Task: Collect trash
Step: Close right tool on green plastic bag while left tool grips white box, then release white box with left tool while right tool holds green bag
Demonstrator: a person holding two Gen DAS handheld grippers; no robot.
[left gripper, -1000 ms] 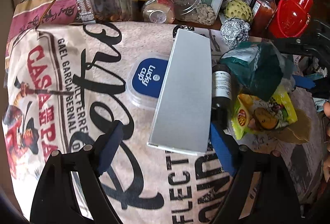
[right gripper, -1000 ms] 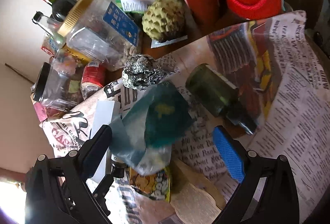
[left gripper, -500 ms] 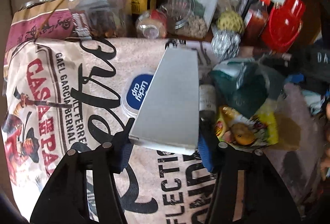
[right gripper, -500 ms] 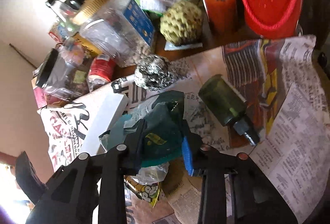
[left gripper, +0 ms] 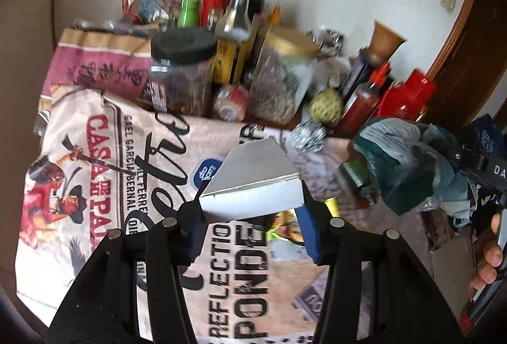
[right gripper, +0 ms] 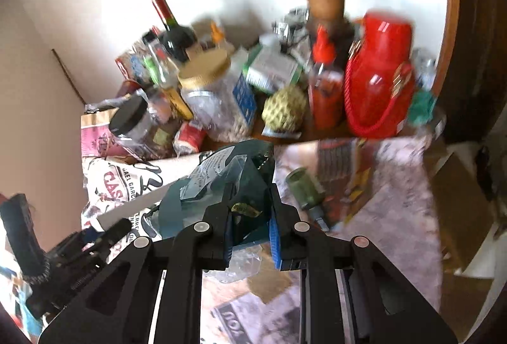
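Note:
My left gripper [left gripper: 250, 208] holds a flat white cardboard box [left gripper: 253, 173] by its near end, lifted clear of the newspaper [left gripper: 95, 169]; its jaws are still closing on the box. In the right wrist view my right gripper [right gripper: 250, 217] pinches a crumpled dark green plastic bag [right gripper: 221, 182], also raised, jaws still closing on it. The same bag [left gripper: 399, 160] hangs at the right of the left wrist view. A foil ball [left gripper: 309, 136], a small green bottle [right gripper: 305, 188], a yellow snack packet [left gripper: 285, 223] and a blue-lidded cup [left gripper: 207, 171] lie on the paper.
Along the wall stand jars [left gripper: 180, 71], a wine bottle [right gripper: 172, 27], a red sauce bottle [right gripper: 326, 90], a red jug [right gripper: 377, 84] and a scaly green fruit [right gripper: 283, 111]. A person's hand [left gripper: 488, 261] grips the right tool. A brown door frame [left gripper: 456, 36] rises at the right.
Both grippers closed, the left on the white box and the right on the green bag, then rose from the table with them. The snack packet under the bag is uncovered.

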